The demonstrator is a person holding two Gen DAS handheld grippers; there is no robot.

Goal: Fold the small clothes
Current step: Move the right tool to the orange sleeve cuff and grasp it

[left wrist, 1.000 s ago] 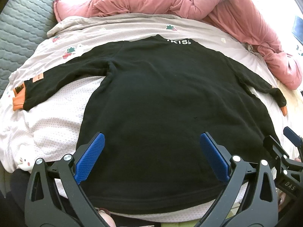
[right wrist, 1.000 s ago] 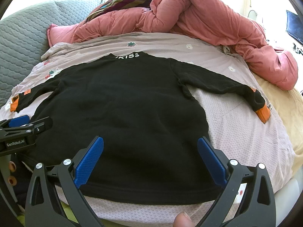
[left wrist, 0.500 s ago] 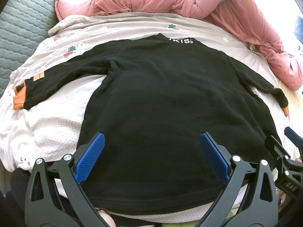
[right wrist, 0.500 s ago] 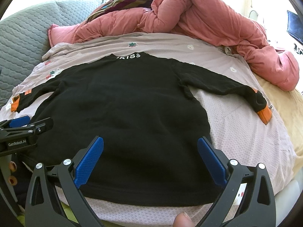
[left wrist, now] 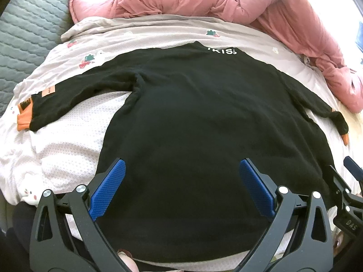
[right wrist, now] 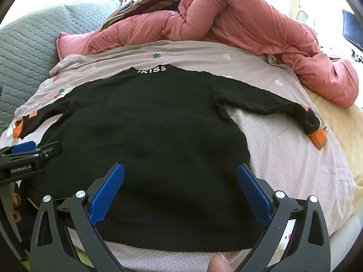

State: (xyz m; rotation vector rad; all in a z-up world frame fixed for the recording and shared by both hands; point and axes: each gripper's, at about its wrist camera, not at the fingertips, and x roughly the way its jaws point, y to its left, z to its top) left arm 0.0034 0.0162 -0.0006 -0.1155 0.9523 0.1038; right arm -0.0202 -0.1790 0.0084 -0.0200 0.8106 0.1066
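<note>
On the bed, a small black sweater lies flat on a pale patterned sheet, back up, with white lettering at the collar and both sleeves spread out to the sides. Its left sleeve ends in an orange cuff, and the right sleeve ends in another orange cuff. Over the hem on the left side, the left tool hovers with its blue-padded fingers spread wide, holding nothing. Beside it the right tool is likewise wide open and empty above the hem's right part. Behind the sweater, a rumpled pink duvet is heaped against a grey quilted headboard.
</note>
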